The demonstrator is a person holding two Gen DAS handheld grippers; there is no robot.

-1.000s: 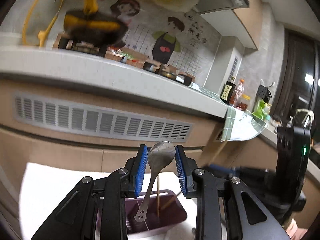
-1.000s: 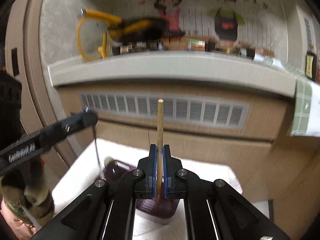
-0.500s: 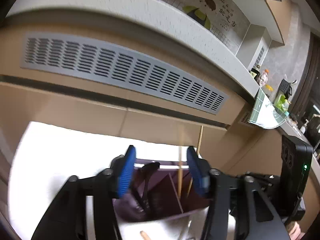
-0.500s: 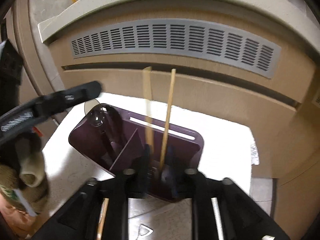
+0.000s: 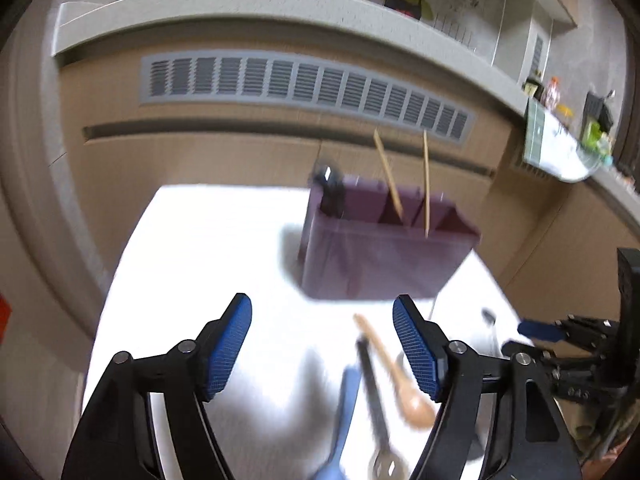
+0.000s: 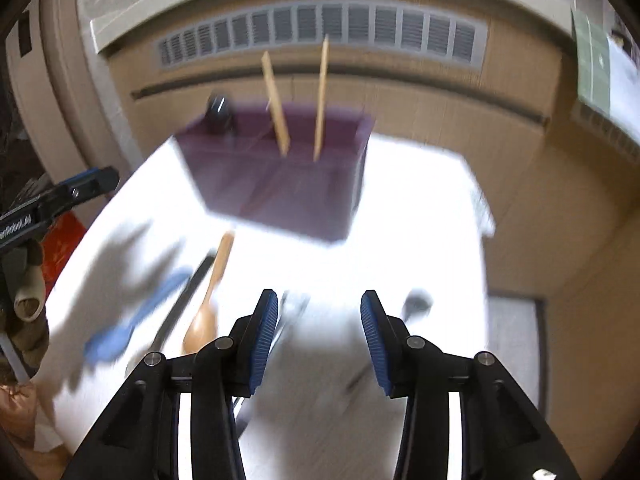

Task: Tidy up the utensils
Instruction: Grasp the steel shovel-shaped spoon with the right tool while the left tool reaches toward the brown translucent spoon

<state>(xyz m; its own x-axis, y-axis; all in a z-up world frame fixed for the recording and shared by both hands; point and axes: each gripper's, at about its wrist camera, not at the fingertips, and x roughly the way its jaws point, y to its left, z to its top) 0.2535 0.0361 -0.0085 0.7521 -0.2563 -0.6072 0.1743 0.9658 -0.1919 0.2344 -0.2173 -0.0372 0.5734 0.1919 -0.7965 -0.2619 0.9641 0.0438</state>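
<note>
My left gripper [image 5: 322,344] stands wide apart with nothing between the blue pads; its jaws have just been opening. My right gripper [image 6: 319,340] is also spread, less wide, and also empty, after it too has just been opening. The purple utensil holder [image 5: 376,264] stands on the white table [image 5: 208,248], at about 12 o'clock from both grippers. Two wooden chopsticks [image 6: 298,104] lean in its middle and right compartments, and one dark-handled utensil [image 5: 332,192] stands in the compartment at the left end, so I judge this part of the work as done. What is left lies on the table near my grippers. In the left wrist view, a wooden spoon [image 5: 400,376] lies at about 3 o'clock between my pads, a black-handled metal utensil [image 5: 374,396] is just beside it, and a blue utensil [image 5: 342,412] is toward 6 o'clock. In the right wrist view there is one more metal piece [image 6: 294,308] just beside my left pad and a small dark thing [image 6: 416,304] at 2 o'clock; both are too blurred to name. I think the task is less than half finished, with five pieces still to put in the holder.
</note>
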